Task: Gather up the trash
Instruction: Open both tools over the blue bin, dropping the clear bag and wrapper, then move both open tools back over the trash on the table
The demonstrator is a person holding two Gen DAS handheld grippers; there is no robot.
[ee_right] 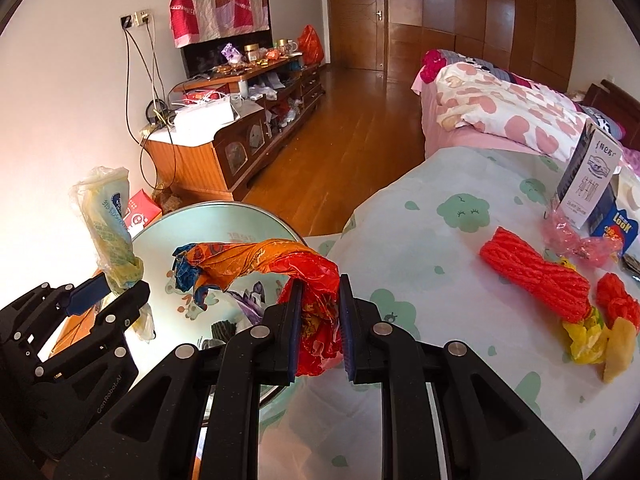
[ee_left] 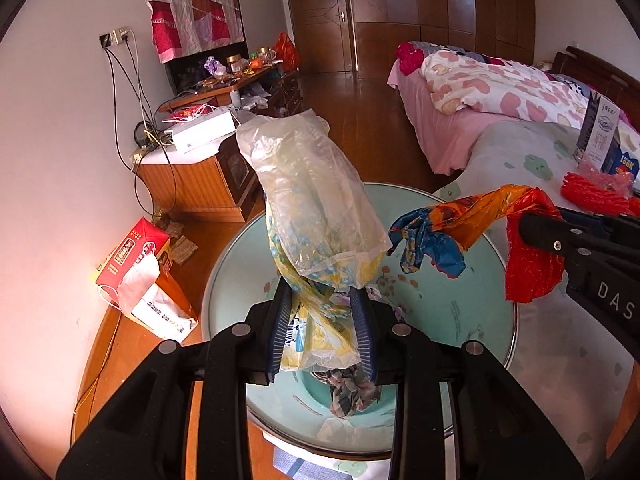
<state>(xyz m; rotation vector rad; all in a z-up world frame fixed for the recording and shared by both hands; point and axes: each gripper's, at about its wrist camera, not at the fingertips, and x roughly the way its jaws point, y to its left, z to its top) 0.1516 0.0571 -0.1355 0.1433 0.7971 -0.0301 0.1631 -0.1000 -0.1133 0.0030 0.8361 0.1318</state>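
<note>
Left claw (ee_left: 322,300) tilted downward, clamping yellow plastic wrapper (ee_left: 316,208).

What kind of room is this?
Most likely a bedroom: there is a bed with a quilt, a big wooden wardrobe, and a low cabinet along the wall.

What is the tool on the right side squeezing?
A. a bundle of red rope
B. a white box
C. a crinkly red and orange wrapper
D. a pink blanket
C: the right tool is clamped on the red and orange wrapper, while the red rope lies untouched on the cloth.
</note>
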